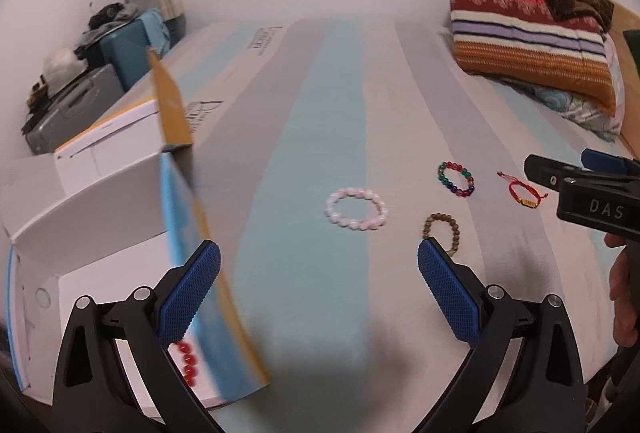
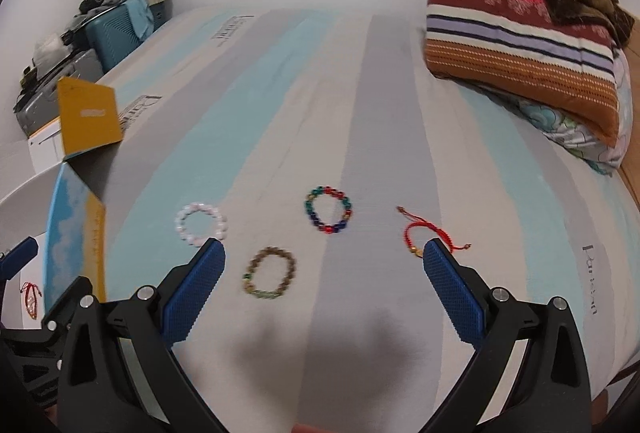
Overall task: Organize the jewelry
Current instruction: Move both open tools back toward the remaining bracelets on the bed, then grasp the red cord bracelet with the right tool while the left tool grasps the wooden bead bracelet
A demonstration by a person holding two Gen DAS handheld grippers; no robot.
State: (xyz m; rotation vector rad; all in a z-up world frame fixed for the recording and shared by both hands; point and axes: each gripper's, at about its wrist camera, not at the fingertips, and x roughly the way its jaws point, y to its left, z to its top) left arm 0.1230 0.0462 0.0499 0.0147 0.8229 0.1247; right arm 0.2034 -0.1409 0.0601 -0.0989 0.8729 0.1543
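Both the left tongs and right tongs hang wide and empty over the bed. Four bracelets lie right of the open box: the pink bracelet nearest it, likely spread apart for single picks.

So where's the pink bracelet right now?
The pink bracelet lies flat on the striped bedsheet, left of the colourful bead bracelet and just beyond the right tongs' left fingertip, with the open box further left.

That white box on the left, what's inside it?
In the white box, a red bead bracelet shows beside the left hand-held gripper, whose finger hides part of it.
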